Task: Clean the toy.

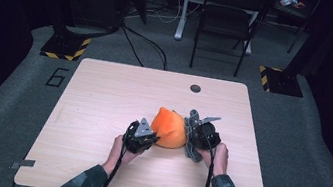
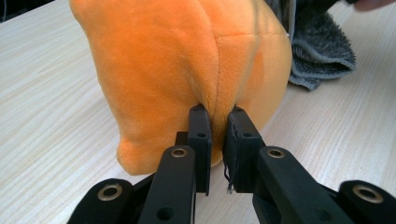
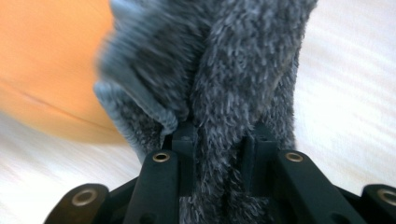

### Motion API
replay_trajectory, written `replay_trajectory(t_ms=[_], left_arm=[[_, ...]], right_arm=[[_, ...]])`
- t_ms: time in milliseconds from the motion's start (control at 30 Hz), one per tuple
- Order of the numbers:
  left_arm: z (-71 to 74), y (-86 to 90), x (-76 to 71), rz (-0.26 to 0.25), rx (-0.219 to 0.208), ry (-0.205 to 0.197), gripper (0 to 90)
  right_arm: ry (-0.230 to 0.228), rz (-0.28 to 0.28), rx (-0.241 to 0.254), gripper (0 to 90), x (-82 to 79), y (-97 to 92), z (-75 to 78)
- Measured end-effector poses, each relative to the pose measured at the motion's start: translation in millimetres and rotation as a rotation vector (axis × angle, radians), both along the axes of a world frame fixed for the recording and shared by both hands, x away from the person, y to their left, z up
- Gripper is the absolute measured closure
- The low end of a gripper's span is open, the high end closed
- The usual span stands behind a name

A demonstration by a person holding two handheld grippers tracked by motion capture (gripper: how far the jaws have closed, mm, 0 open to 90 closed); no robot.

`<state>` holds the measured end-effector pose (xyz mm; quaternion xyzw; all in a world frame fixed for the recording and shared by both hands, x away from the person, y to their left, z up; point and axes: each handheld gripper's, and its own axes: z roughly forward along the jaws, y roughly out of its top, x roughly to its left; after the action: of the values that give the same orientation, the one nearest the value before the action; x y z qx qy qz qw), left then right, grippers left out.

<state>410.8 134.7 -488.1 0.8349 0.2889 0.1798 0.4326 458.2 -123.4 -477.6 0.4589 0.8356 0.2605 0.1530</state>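
Observation:
An orange plush toy [image 1: 169, 128] sits mid-table on the light wooden table [image 1: 103, 98]. My left gripper [image 1: 143, 138] is at its left side, shut on a pinched fold of the orange plush [image 2: 187, 60]; the jaws stand close together with fabric between them. My right gripper [image 1: 197, 135] is at the toy's right, shut on a grey fluffy cloth [image 1: 190, 145]. In the right gripper view the grey cloth [image 3: 233, 79] bunches thickly between the jaws, with the orange toy [image 3: 46, 65] behind it at the left. The grey cloth [image 2: 320, 51] lies behind the toy at upper right in the left gripper view.
A small dark round hole [image 1: 195, 88] sits near the table's far edge. Beyond the table stand a black folding chair [image 1: 226, 22] and stand bases with yellow-black hazard stripes [image 1: 65, 47]. A person's sleeves enter from the bottom edge.

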Motion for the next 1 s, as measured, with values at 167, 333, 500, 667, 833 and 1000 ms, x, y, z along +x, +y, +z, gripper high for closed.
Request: replay_trajectory(t_ms=[167,333,500,667,833,1000], left_arm=[[0.2,0.3,-0.1,0.001,0.000,0.000,81.6],[-0.1,0.7,0.3,0.002,0.001,-0.002,81.5],[0.0,0.4,0.1,-0.001,0.001,-0.001,81.5],[0.3,0.2,-0.1,-0.009,0.007,-0.006,81.3],[0.2,-0.3,-0.3,-0.012,0.007,-0.007,81.2],[-0.1,-0.7,-0.5,-0.011,0.011,-0.009,81.2]], right_arm=[[0.052,-0.022,0.000,70.8,5.0,-6.9,-8.4],[-0.035,-0.036,0.071,72.5,0.4,-14.5,16.5],[-0.122,0.014,0.175,72.5,-10.9,-8.1,48.7],[-0.195,0.094,0.204,72.3,-27.0,18.7,67.7],[-0.200,0.140,0.159,71.4,-31.2,41.6,60.7],[-0.189,0.116,0.118,71.1,-27.5,41.1,50.1]])
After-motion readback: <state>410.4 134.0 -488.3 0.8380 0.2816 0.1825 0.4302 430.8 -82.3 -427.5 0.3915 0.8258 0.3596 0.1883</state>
